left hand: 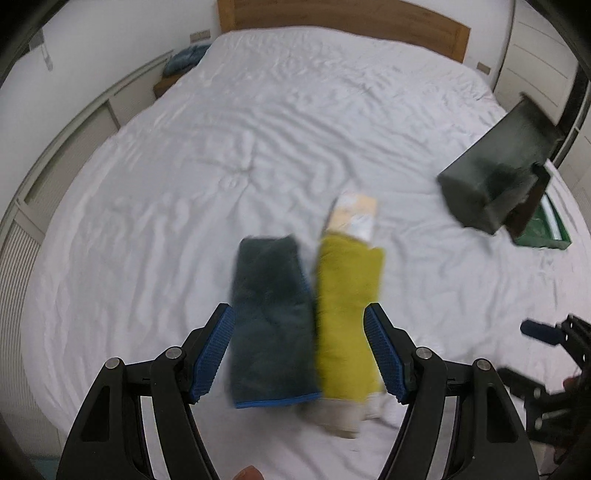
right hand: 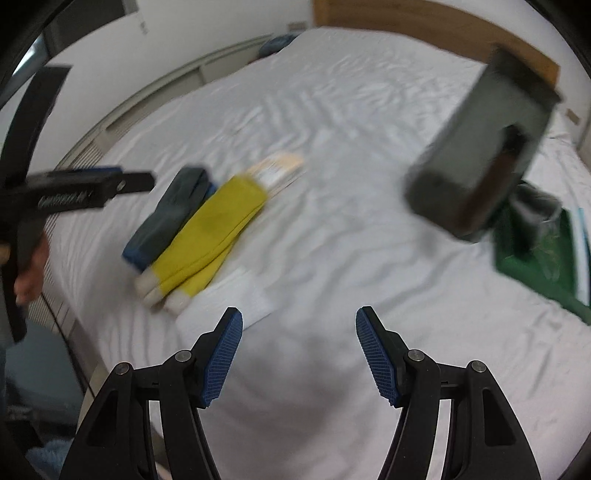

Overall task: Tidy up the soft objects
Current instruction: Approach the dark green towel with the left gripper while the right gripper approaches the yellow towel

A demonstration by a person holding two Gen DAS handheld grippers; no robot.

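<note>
A folded dark teal towel (left hand: 271,325) with a blue hem lies on the white bed beside a folded yellow cloth (left hand: 347,317) with pale ends. My left gripper (left hand: 300,315) is open and hovers over the pair, its pads clear of both. The right wrist view shows the same towel (right hand: 173,218) and yellow cloth (right hand: 210,236) at the left, with the left gripper (right hand: 92,188) above them. My right gripper (right hand: 299,315) is open over bare sheet, with nothing between its fingers. Both views are blurred.
A pale flat packet (left hand: 354,216) lies just beyond the yellow cloth. A dark grey box (left hand: 491,177) lies tilted at the right, with a green item (left hand: 543,229) beside it. A white folded piece (right hand: 236,295) lies near the yellow cloth. A wooden headboard (left hand: 343,22) stands behind.
</note>
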